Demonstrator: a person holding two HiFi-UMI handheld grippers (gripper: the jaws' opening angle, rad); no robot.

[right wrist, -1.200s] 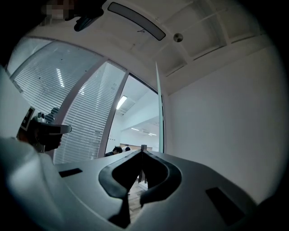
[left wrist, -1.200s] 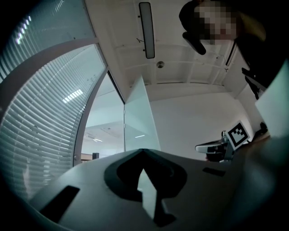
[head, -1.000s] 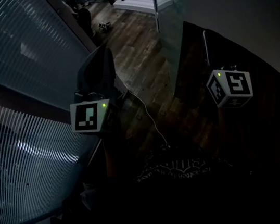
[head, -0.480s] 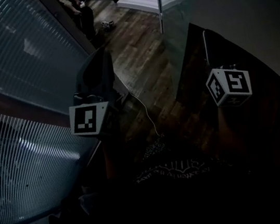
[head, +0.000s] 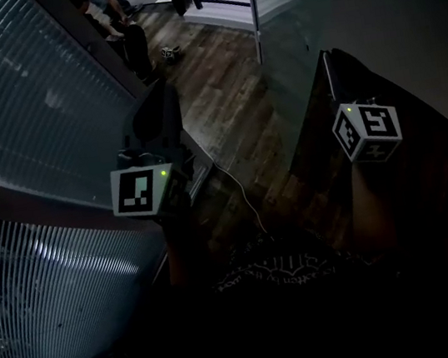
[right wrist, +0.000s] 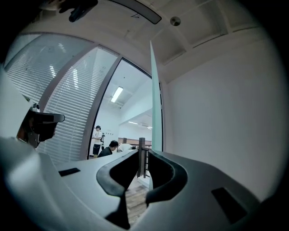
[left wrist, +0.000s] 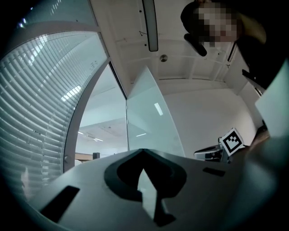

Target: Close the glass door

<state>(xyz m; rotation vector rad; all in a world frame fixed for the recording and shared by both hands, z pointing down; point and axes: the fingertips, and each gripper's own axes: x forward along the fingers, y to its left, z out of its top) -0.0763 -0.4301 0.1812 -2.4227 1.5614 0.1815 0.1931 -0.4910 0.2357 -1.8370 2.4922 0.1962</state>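
Right gripper has just been opening its jaws: a narrow gap now, nothing between them. The glass door stands edge-on just ahead, ungripped and, I judge, not yet closed. Left of the door, the left gripper is closed and empty. No container shows.

No legible text, labels or numbers anywhere.

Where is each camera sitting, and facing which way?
Head view: on the head, looking steeply down at wood floor; left cube, right cube show.
Left gripper view: on left hand-held gripper, jaws shut, facing up at glass door.
Right gripper view: on right hand-held gripper, jaws just opened, empty, facing door's edge.
Both gripper views share the door.
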